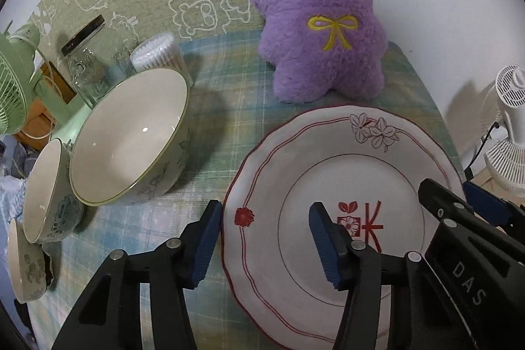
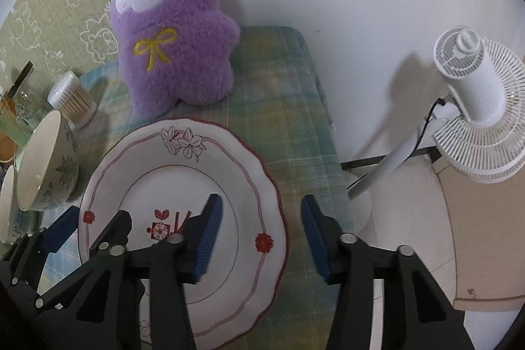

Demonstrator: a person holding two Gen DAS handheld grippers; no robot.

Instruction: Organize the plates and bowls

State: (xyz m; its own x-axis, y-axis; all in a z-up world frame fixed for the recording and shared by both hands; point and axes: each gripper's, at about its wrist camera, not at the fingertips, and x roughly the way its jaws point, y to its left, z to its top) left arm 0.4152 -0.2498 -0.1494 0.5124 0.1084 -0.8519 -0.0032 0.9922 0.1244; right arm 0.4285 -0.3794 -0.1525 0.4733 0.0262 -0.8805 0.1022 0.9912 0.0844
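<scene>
both tongs, left (image 1: 262,246) and right (image 2: 262,243), straddle opposite plate (image 1: 328,166) rims, unclenched; pinch evenly, lift level, clear of bowl (image 1: 131,136).

Table covered by a green-and-blue plaid cloth (image 1: 213,107). Directly on it: a scalloped plate (image 1: 328,159) with red trim at the near right; a large bowl (image 1: 131,136) at left, with two smaller bowls (image 1: 49,192) (image 1: 24,264) in a row nearer the left edge; a swab tub (image 1: 157,53) and a glass jar (image 1: 87,68) behind the bowls; a purple plush (image 1: 321,22) upright at the back, against the wall.
</scene>
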